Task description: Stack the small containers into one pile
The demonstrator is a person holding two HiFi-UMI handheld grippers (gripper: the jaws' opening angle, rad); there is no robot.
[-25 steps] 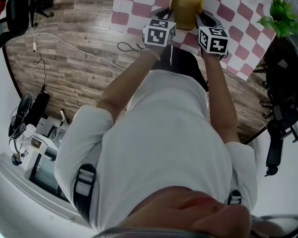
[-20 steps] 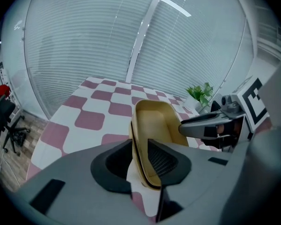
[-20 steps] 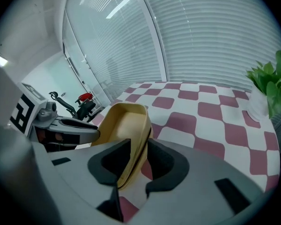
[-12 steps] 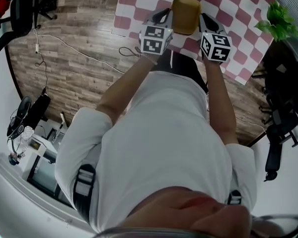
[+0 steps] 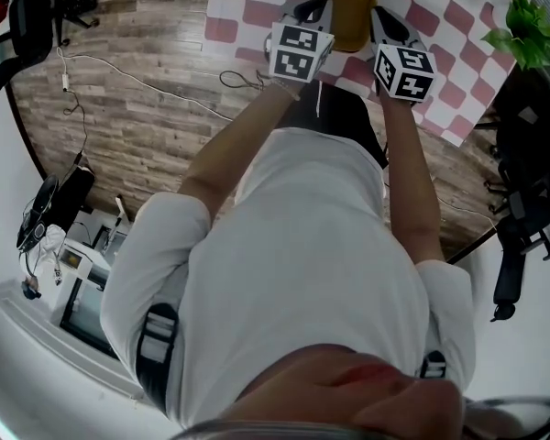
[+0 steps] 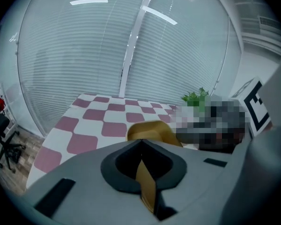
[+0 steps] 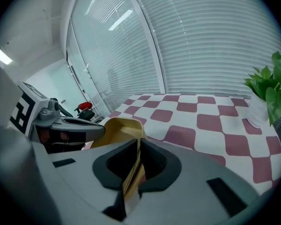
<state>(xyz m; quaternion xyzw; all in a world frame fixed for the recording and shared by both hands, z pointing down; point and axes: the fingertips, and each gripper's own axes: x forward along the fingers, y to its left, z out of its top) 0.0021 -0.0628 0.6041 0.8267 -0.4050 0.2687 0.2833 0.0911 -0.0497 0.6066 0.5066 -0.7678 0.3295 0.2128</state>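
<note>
The yellow container (image 5: 346,15) is over the checked worktop (image 5: 445,27), its long side pointing away from the person. The left gripper (image 5: 310,12) pinches its left wall, and the right gripper (image 5: 383,21) pinches its right wall.

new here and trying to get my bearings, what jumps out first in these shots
First comes the yellow container, bright against the pink-and-white checked cloth at the top of the head view. The left claw and the right claw each pinch one of its walls, from opposite sides. A green plant sits at the cloth's right edge.
</note>
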